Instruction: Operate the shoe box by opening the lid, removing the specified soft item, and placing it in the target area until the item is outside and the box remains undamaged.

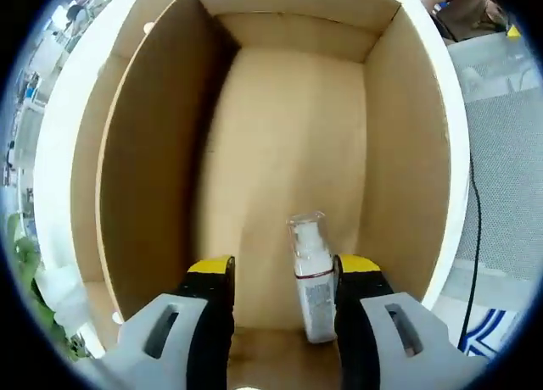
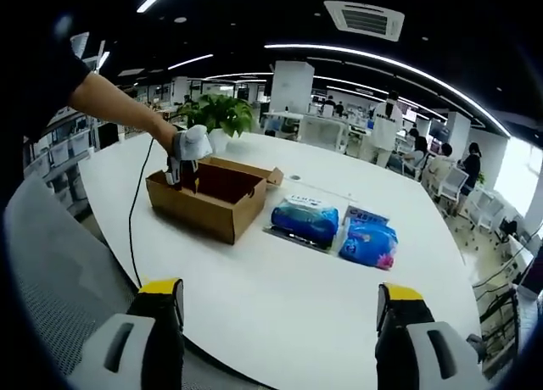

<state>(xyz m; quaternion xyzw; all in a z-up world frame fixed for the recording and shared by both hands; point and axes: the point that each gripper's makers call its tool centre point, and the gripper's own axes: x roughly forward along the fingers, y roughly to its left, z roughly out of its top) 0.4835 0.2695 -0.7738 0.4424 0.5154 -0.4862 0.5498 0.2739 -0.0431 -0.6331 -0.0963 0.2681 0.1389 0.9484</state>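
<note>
Left tool (image 1: 282, 280) is down inside the box (image 1: 153, 153), jaws open around a small bottle (image 1: 310, 275), ready to grab it. Right tool (image 2: 280, 301) hangs wide open and empty over the counter (image 2: 280, 263), out of the way.

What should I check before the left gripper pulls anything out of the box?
1. Lid open: ok. The box stands open on the table.
2. Left gripper inside the box: ok, its jaws are down between the cardboard walls.
3. Grip on the bottle: not ok. The jaws are apart; the bottle lies by the right jaw, not clamped.
4. Item is the soft one: cannot tell. The bottle looks like a hard pump bottle.
5. Right gripper clear: ok, open over bare table, away from the box.
6. Room beside the box: ok, with two packs lying to one side.
</note>
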